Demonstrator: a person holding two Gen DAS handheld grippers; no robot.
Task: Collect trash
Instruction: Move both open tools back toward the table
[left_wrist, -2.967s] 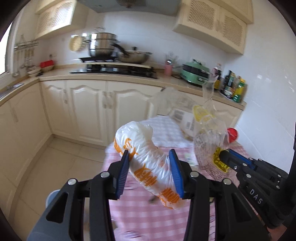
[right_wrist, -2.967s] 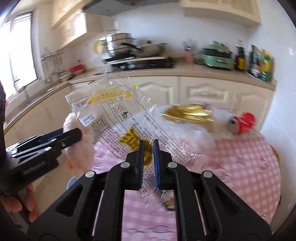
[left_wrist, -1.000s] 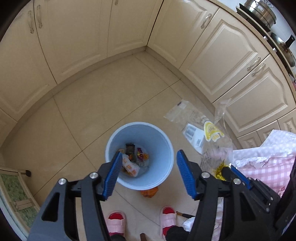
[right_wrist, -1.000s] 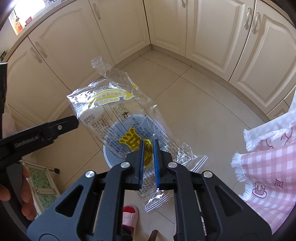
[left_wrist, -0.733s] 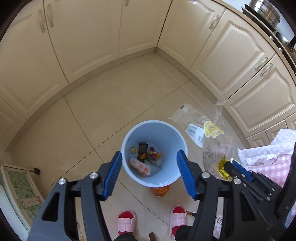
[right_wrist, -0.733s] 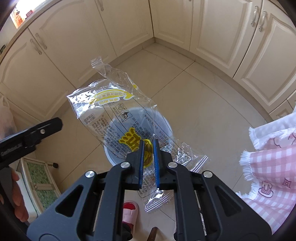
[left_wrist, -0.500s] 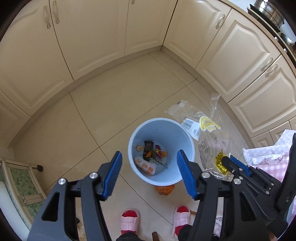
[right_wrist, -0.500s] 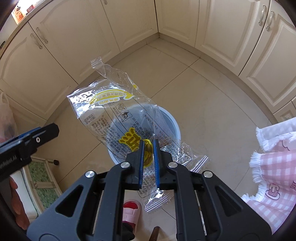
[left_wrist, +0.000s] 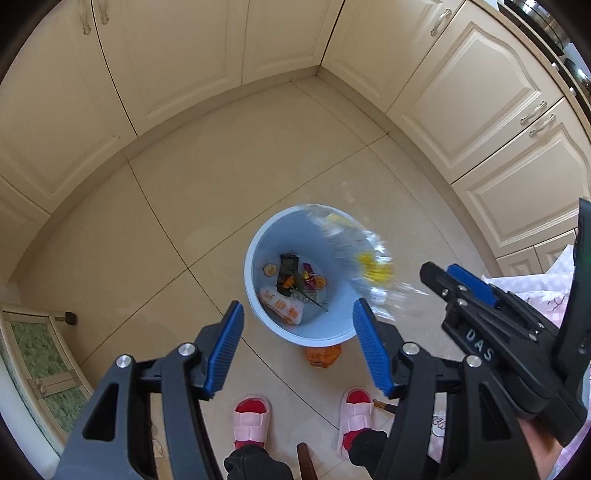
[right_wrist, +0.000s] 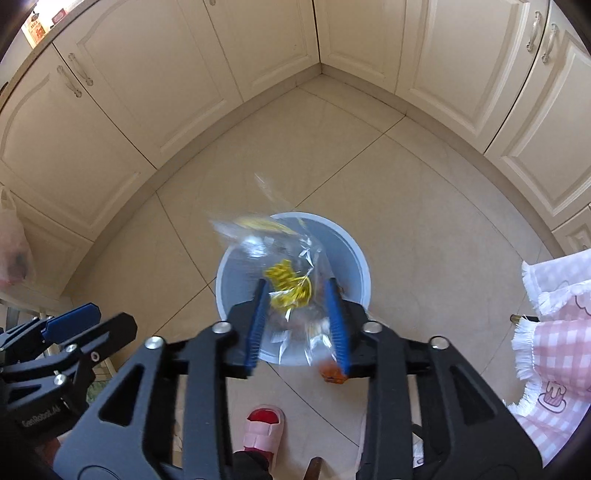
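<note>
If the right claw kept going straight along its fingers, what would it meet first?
Probably the clear plastic bag, loose between the just-opened right claw pads; beyond it, the blue bin. Depth is unclear.

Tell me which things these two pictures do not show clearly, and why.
- Clear plastic bag: motion blur in both wrist views; its print is unreadable.
- Blue bin: in the right wrist view the bag and right gripper hide its contents.
- Orange wrapper on the floor: partly behind the bin's rim.
</note>
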